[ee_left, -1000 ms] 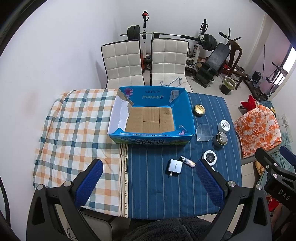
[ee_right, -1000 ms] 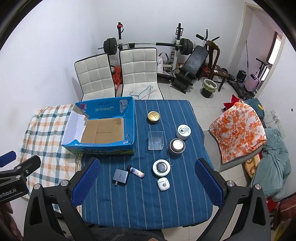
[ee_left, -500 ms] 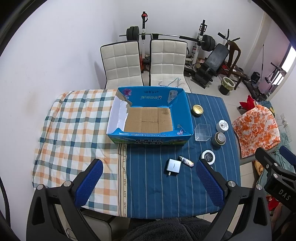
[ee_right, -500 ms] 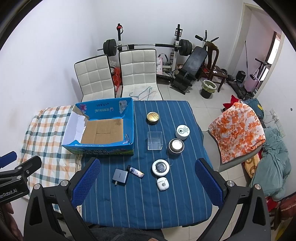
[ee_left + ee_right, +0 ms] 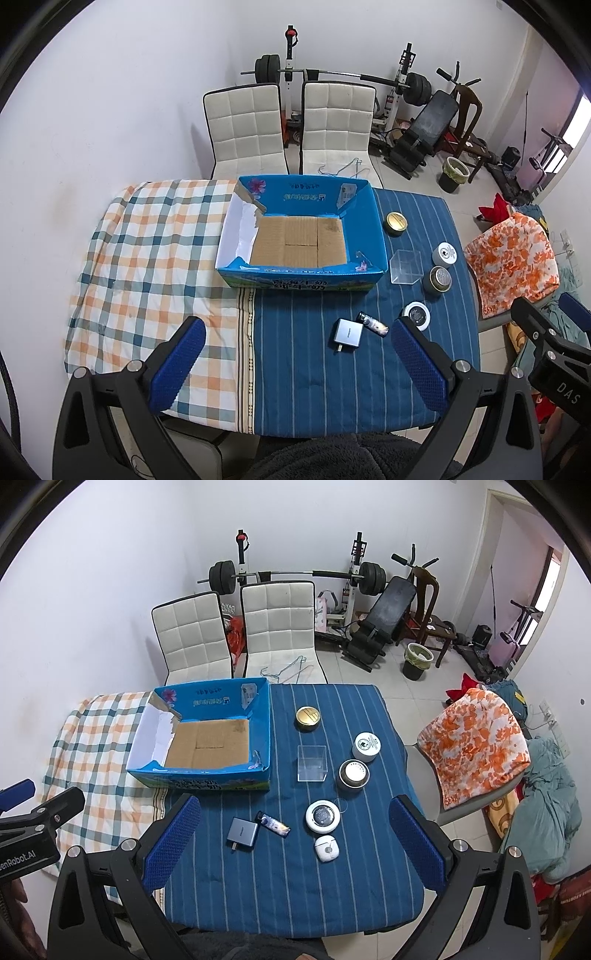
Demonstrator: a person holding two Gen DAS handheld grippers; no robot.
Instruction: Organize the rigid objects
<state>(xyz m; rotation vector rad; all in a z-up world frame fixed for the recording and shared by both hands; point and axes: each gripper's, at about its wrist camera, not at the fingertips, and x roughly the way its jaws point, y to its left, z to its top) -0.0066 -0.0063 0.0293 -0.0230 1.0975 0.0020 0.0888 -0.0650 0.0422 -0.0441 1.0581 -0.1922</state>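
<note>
An open blue cardboard box (image 5: 375, 236) (image 5: 260, 723) with nothing in it stands mid-table. To its right lie a gold tin (image 5: 307, 719), a clear plastic cube (image 5: 312, 763), a white round jar (image 5: 366, 746), a dark jar (image 5: 354, 774), a white round disc (image 5: 322, 816), a white earbud case (image 5: 326, 848), a grey charger (image 5: 347, 334) (image 5: 242, 832) and a small lighter (image 5: 373, 324) (image 5: 273, 823). My left gripper (image 5: 295, 373) and right gripper (image 5: 293, 853) are both open and empty, held high above the table's near edge.
The table carries a checked cloth (image 5: 147, 266) on the left and a blue striped cloth (image 5: 295, 886) on the right. Two white chairs (image 5: 236, 642) stand behind it. A chair with an orange cloth (image 5: 476, 746) is at the right. Gym gear lines the far wall.
Both grippers have risen slightly, so the table looks a little farther off. Nothing on the table has moved.
</note>
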